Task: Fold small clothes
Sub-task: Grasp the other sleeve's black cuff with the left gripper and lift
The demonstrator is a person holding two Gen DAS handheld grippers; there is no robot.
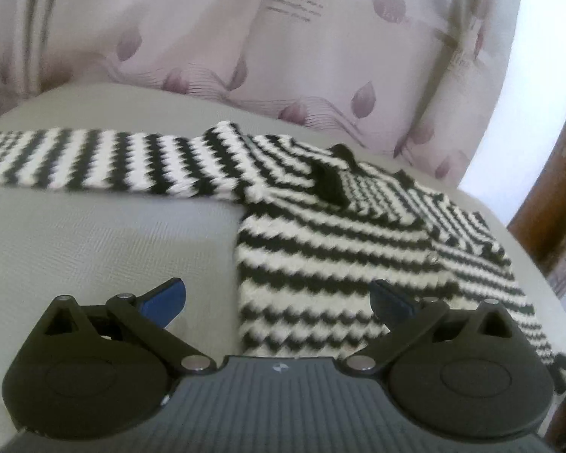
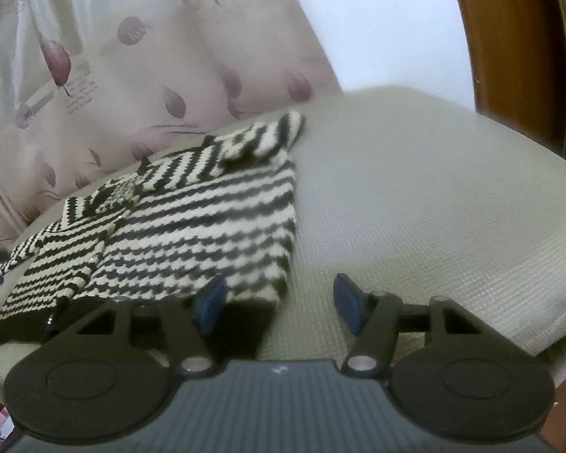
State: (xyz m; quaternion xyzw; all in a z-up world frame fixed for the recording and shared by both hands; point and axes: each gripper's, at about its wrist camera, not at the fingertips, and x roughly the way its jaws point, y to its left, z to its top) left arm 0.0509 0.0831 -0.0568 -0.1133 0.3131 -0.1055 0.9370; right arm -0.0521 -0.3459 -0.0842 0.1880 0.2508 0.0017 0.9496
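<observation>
A small black-and-white zigzag-striped knit sweater [image 1: 339, 241] lies flat on a grey textured surface [image 1: 113, 245]. In the left wrist view one sleeve [image 1: 94, 162] stretches out to the left. My left gripper [image 1: 277, 294] stands wide open low over the sweater's near left edge, its fingers clear of the knit. In the right wrist view the sweater [image 2: 207, 226] lies left of centre, with its other sleeve [image 2: 260, 139] folded across the body. My right gripper [image 2: 279, 290] is open at the sweater's near right corner. Its left finger [image 2: 211, 302] hovers over the hem, with nothing gripped.
A pale curtain with purple leaf prints [image 1: 283, 56] hangs just behind the surface. A brown wooden door frame [image 2: 509, 37] stands at the right. The grey surface [image 2: 434, 207] stretches bare to the right of the sweater and drops off at its rounded edges.
</observation>
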